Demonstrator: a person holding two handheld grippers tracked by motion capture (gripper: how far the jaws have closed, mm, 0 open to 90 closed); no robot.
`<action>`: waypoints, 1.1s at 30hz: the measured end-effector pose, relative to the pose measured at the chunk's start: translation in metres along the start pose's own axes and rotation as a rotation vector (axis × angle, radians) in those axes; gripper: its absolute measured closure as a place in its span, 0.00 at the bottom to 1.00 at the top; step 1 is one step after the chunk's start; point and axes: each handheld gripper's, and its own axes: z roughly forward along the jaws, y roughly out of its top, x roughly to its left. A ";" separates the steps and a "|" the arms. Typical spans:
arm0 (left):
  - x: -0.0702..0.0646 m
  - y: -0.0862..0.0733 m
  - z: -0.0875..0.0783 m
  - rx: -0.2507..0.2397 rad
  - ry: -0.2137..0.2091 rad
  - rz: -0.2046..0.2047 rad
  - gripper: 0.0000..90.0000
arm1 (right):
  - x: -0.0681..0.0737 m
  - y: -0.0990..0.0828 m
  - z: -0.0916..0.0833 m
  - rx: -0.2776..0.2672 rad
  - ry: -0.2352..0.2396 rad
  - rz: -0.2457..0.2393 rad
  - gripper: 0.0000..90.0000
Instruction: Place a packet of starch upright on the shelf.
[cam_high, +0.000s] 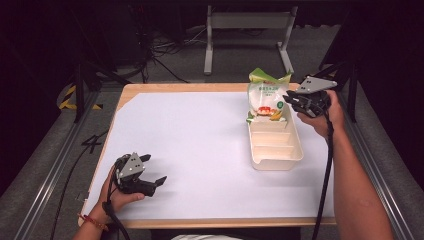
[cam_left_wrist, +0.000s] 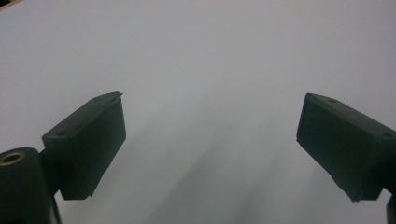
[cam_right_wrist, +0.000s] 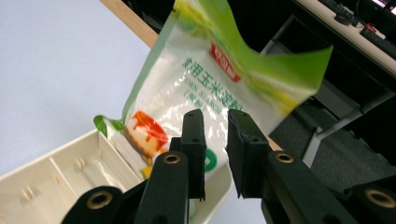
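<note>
the bag (cam_high: 267, 97) of white powder stood upright in the far end compartment of the cream tray (cam_high: 292, 155), its long axis running up and down, its green crimped top pointing upward and leaning slightly away from the person, its printed face turned toward the near edge of the table (cam_high: 190, 145). the tray lay lengthwise, running from near to far, on the right part of the white sheet, with 3 compartments visible. the right claw (cam_right_wrist: 215, 140) hovered just beside the bag's right edge, its jaws a narrow gap apart, and nothing was pinched between them. the left claw (cam_high: 150, 172) rested low at the near left of the table, well apart from the tray, its jaws spread wide over bare white surface.
</note>
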 end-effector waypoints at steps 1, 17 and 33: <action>0.000 0.000 0.001 -0.002 0.001 -0.002 0.10 | 0.001 -0.003 -0.001 0.002 0.003 0.008 0.83; 0.001 0.000 0.001 -0.003 -0.006 0.001 0.10 | 0.031 -0.024 -0.027 -0.006 0.056 0.034 0.70; 0.000 0.000 0.000 0.000 0.000 0.013 0.10 | 0.046 -0.044 -0.048 0.012 0.064 0.053 0.50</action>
